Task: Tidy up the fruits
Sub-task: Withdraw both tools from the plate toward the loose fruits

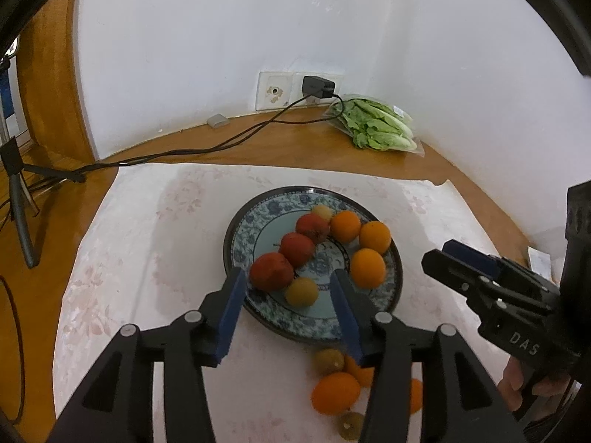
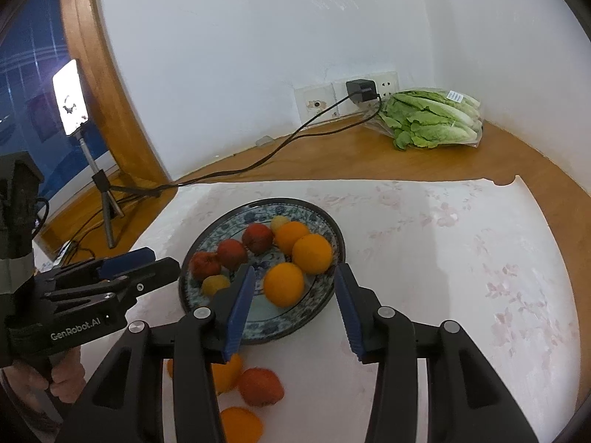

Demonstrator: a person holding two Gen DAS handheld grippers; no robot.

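Observation:
A blue patterned plate (image 1: 258, 214) (image 2: 325, 221) holds three red fruits (image 1: 271, 271) (image 2: 258, 238) in a row, three oranges (image 1: 367, 267) (image 2: 283, 284) and two small yellow-green fruits (image 1: 302, 291) (image 2: 215, 284). My left gripper (image 1: 288, 295) is open and empty above the plate's near edge. My right gripper (image 2: 293, 291) is open and empty above the plate's near right side. It also shows at the right of the left wrist view (image 1: 454, 262). Loose fruits lie on the cloth below the plate: oranges (image 1: 335, 393) (image 2: 240, 424), a red fruit (image 2: 260, 387) and small greenish fruits (image 1: 328, 361).
A white floral cloth (image 1: 140, 258) (image 2: 461, 258) covers the wooden table. A bag of lettuce (image 1: 376, 125) (image 2: 432, 118) lies at the back by the wall. A charger (image 1: 318, 86) with its cable runs left. A phone on a tripod (image 2: 71, 96) stands at the left.

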